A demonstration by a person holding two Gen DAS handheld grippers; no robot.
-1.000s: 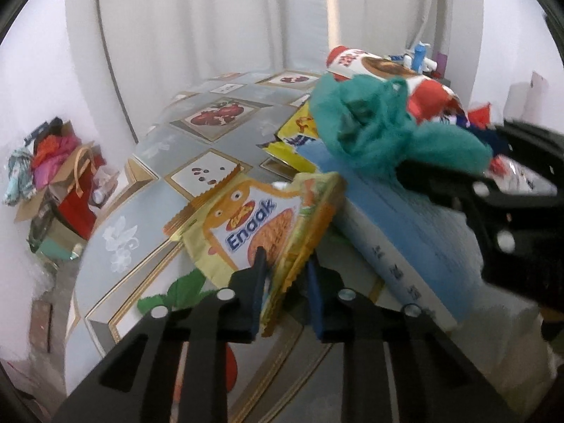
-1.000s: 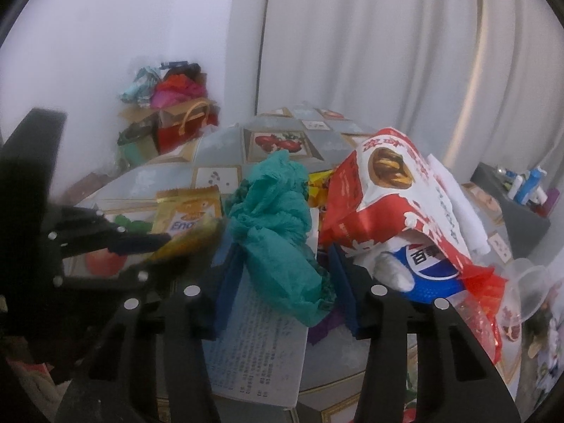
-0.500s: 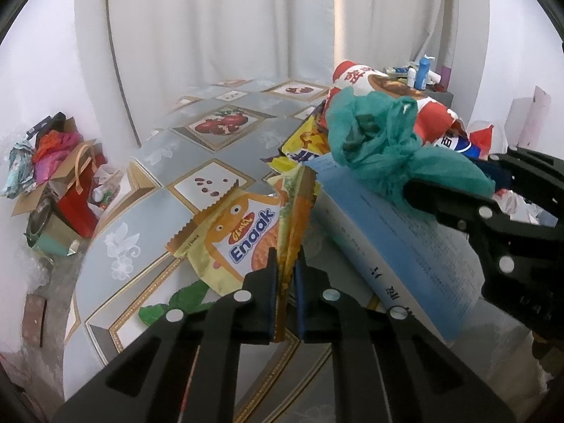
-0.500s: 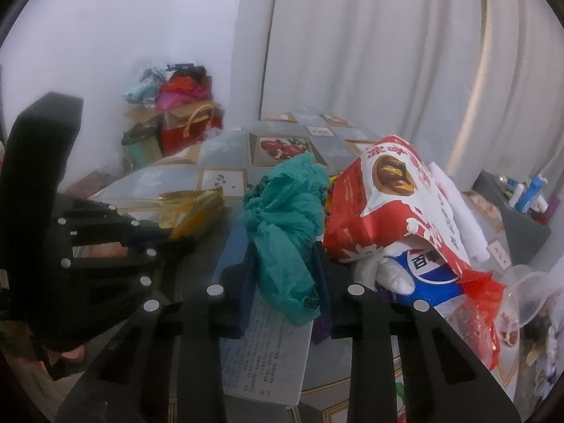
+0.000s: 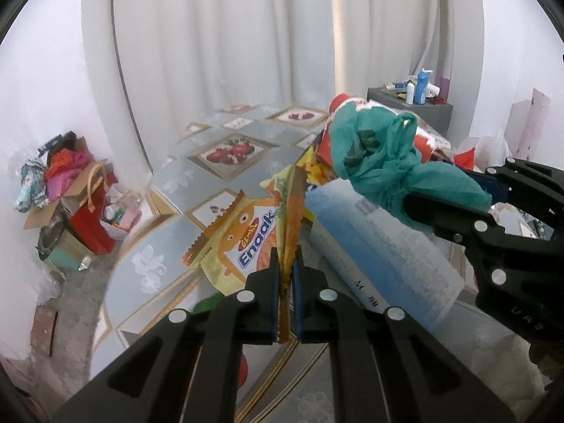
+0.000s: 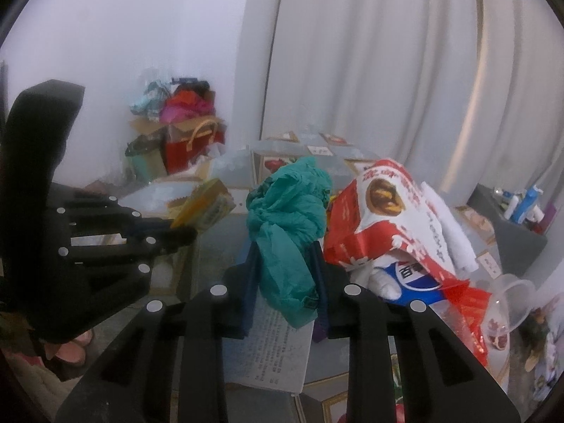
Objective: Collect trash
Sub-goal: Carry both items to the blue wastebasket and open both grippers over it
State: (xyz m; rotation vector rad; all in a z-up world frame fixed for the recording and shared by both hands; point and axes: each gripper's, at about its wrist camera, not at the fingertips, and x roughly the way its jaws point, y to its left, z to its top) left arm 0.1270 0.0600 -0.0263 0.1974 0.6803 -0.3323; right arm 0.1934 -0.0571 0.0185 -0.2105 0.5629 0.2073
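Note:
My left gripper (image 5: 286, 264) is shut on the edge of a yellow-orange Enaak snack wrapper (image 5: 246, 243) and holds it lifted above the patterned table (image 5: 169, 190). It also shows in the right wrist view (image 6: 208, 208), at the left gripper's tips. My right gripper (image 6: 283, 246) is shut on a crumpled teal plastic bag (image 6: 289, 218), seen in the left wrist view (image 5: 380, 155) too. Under the bag lies a blue-and-white printed box (image 5: 370, 246).
A red-and-white snack bag (image 6: 387, 218), a Pepsi wrapper (image 6: 412, 275) and a clear plastic cup (image 6: 511, 303) lie to the right on the table. Bags and a cardboard box (image 5: 67, 197) stand on the floor at left. A grey cabinet with bottles (image 5: 419, 102) is behind.
Both grippers have closed: the left on the snack wrapper, the right on the teal bag. Both have risen, lifting the wrapper and bag off the table.

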